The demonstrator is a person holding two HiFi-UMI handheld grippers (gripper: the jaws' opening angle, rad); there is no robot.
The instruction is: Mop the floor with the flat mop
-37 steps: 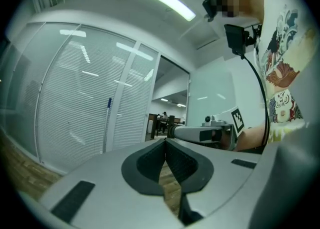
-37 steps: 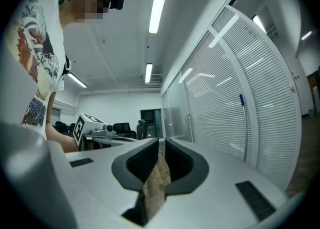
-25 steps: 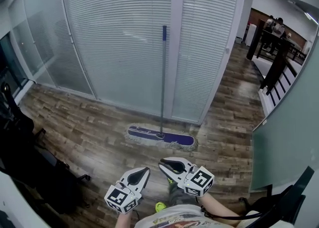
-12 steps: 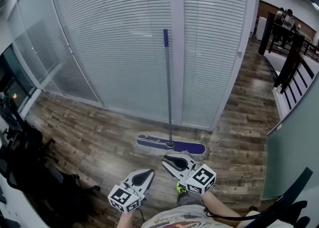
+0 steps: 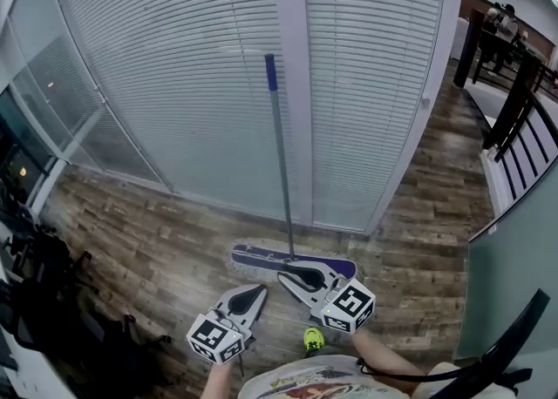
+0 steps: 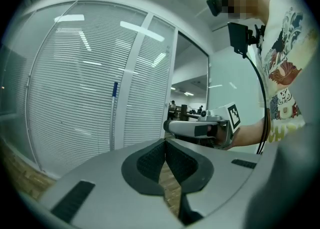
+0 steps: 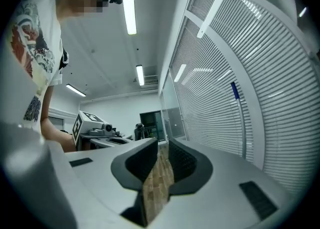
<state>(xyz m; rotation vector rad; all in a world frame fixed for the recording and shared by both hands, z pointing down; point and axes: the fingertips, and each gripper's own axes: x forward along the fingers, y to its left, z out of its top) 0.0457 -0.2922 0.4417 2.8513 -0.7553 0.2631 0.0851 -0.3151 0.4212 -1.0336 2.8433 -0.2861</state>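
Walked my empty, closed left gripper (image 5: 256, 289) and right gripper (image 5: 287, 278) nearer the flat mop (image 5: 266, 258) at twelve o'clock; mopping unstarted.

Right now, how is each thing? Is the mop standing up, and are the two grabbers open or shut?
Mop: handle upright by the glass wall, head flat on the floor, not held.
Left gripper: shut, empty.
Right gripper: shut, empty.
Blinds: lowered.
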